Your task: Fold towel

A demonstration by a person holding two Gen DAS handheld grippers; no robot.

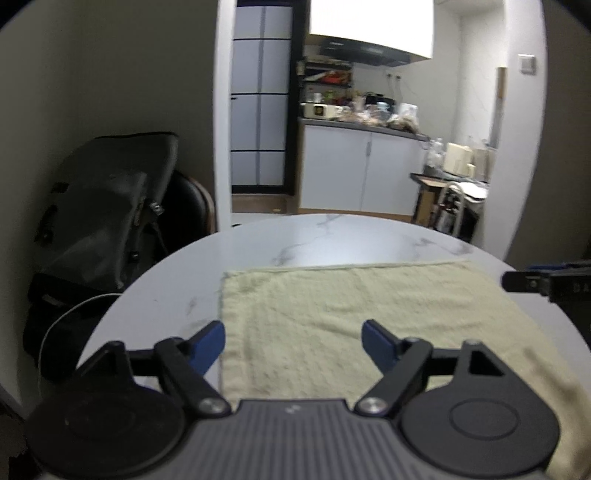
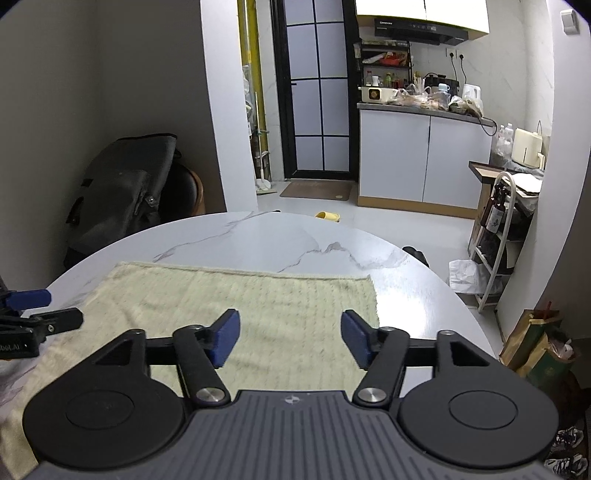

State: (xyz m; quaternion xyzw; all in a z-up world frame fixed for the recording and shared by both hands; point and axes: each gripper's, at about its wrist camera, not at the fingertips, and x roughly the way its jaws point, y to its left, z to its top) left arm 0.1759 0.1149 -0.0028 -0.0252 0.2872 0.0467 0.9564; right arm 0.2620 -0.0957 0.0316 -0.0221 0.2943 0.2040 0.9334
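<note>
Two grippers hover over a pale green towel that lies spread flat, in a single layer, on a round white marble-patterned table.

Left wrist view: the left gripper has its jaws spread wide, holding nothing; its blue pads straddle the towel's left edge — one pad over bare tabletop, the other over the cloth. The towel's far hem runs straight across the table, its far left corner near the middle of the view. At the right margin the tip of the right gripper enters, beside the towel's far right corner.

Right wrist view: the right gripper is likewise wide open and empty, both pads above the towel's right portion, near its right edge. The left gripper shows at the left margin, over the towel's left side.

Background: a dark bag rests against the wall beyond the table on the left — behind it a dark chair back. Through the opening lie a kitchen counter crowded with items, white cabinets, a glass-panelled door and a range hood. A shelf cart stands at the right.
</note>
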